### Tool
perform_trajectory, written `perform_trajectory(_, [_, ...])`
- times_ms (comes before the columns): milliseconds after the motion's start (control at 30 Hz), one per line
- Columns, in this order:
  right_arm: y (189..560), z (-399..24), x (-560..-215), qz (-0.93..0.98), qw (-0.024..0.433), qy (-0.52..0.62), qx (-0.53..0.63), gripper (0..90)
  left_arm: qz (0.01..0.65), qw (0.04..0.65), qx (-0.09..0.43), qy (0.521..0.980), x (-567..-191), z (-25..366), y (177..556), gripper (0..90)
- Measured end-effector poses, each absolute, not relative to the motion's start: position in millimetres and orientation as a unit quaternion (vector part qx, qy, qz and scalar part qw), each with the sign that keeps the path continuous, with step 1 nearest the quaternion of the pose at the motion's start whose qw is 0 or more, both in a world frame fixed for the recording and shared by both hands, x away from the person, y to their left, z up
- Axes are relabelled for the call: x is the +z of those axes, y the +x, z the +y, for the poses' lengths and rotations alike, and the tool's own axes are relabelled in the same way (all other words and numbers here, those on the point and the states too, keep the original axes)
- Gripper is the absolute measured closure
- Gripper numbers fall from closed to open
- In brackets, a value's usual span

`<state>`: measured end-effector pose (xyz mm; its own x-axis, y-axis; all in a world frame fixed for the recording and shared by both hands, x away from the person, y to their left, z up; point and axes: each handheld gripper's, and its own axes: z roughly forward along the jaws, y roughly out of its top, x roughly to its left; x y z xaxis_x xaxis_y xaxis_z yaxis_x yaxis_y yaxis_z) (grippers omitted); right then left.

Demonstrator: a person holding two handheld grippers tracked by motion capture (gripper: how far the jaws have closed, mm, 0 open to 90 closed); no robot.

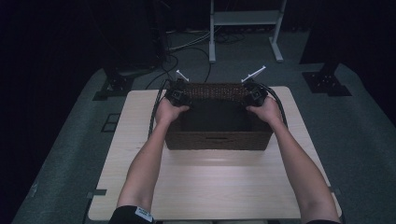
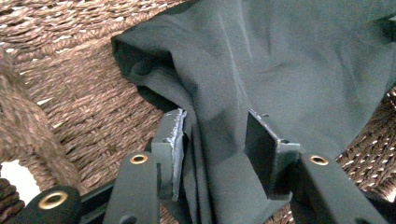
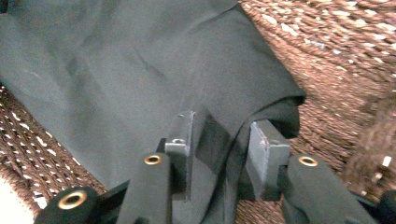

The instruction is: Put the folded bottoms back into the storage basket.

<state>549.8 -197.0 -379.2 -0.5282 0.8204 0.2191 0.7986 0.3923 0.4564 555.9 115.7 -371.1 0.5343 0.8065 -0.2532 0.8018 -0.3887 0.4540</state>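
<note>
Letting go of the dark cloth (image 2: 261, 70) here is where things can slip: a fold of it runs up between the jaws of each tool, and if you lift away while a pad touches the fabric, you may drag a corner up the wall of the wicker basket (image 1: 217, 139) and undo the flat lay. In the left gripper view the jaws of your left gripper (image 2: 214, 149) stand a narrow gap apart with the cloth bunched between them, the worn left pad close against the fold; whether it presses or only brushes is hard to tell, but the gap looks loose. In the right gripper view your right gripper (image 3: 219, 149) shows the same: jaws slightly parted, a ridge of cloth between them, no firm pinch evident. The cloth itself lies inside the basket, spread over its woven floor, its folded edges near the side walls. A second risk, as I judge it, is the jaw tips catching the weave as you draw back. From the high view your left hand (image 1: 169, 111) and right hand (image 1: 266, 110) sit at the far corners of the basket, forearms reaching across the worktop (image 1: 205, 186), both tools tilted down into the basket, cables trailing behind.
</note>
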Motion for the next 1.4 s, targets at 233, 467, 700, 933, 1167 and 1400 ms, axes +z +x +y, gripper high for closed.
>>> perform_trajectory(233, [547, -209, -373, 0.826, 0.033, 0.491, 0.274, 62.0, 0.49, 0.292, 0.021, 0.821, -362, 122, 553, 54.8])
perform_trajectory(467, [541, -218, -365, 0.82, 0.037, 0.496, 0.285, 61.6, 0.485, 0.289, 0.021, 0.825, -359, 122, 550, 54.0])
perform_trajectory(700, [528, -225, -358, 0.815, 0.039, 0.489, 0.309, 60.6, 0.478, 0.305, 0.026, 0.823, -352, 123, 540, 53.2])
perform_trajectory(933, [515, -233, -351, 0.812, 0.037, 0.479, 0.331, 59.0, 0.467, 0.333, 0.028, 0.819, -341, 123, 532, 49.4])
perform_trajectory(1167, [500, -233, -341, 0.818, 0.042, 0.461, 0.342, 57.7, 0.445, 0.351, 0.033, 0.823, -332, 122, 520, 45.7])
perform_trajectory(1400, [491, -234, -335, 0.817, 0.044, 0.454, 0.352, 56.7, 0.445, 0.372, 0.031, 0.814, -331, 125, 511, 42.5])
